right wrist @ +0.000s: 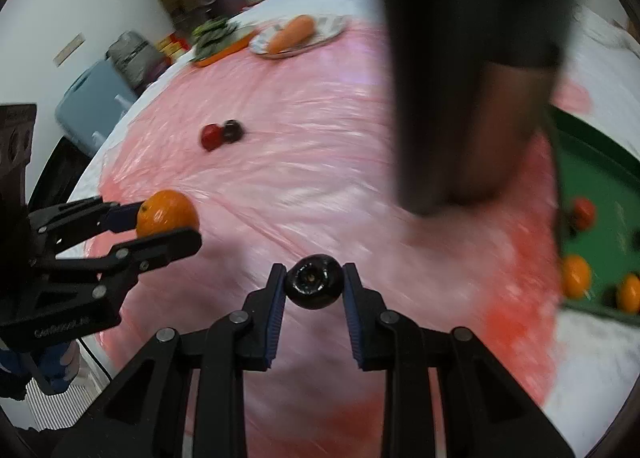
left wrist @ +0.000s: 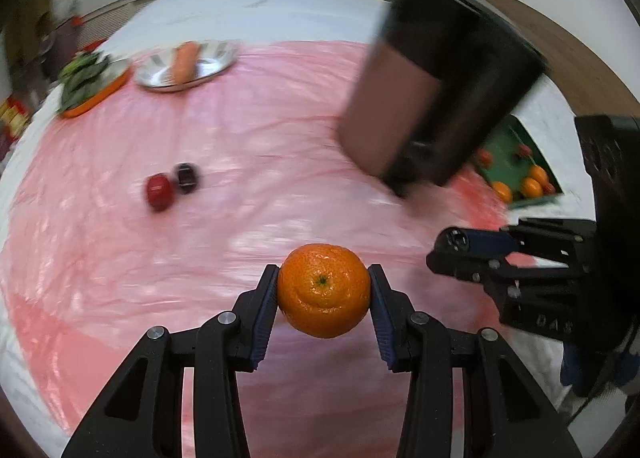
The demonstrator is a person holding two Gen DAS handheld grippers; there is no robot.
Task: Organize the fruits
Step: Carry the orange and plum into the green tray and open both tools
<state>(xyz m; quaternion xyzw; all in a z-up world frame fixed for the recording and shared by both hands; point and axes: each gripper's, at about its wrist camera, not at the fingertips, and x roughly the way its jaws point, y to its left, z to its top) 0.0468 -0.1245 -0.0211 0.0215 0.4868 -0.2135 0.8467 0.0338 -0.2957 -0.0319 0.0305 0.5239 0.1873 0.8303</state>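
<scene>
Left gripper (left wrist: 323,290): jaws closed on an orange (left wrist: 324,290), lifted clear above the pink table cover (left wrist: 100,258), stem end facing the camera. Right gripper (right wrist: 314,286): jaws closed on a small dark fruit (right wrist: 314,285), probably a plum, likewise held off the cover. Green tray (right wrist: 592,161): at the right edge of the table, holding several oranges and at least one red fruit; the count is unclear through blur. Loose fruit left on the cover: one red fruit (left wrist: 159,189) and one dark fruit (left wrist: 186,177), touching each other, left of centre and well apart from the tray. Far left of the table: an orange plate of leafy greens (left wrist: 86,79) and a metal plate (left wrist: 188,65) bearing a carrot (left wrist: 185,59); these look like vegetables and likely fall outside the job. A dark blurred shape hangs over the right half of both views; what it is cannot be told. Progress, as judged: well under way, with some fruit in the tray, two pieces in carriage, two waiting. Remaining: set down both carried pieces in the tray, then fetch the red and dark pair.
</scene>
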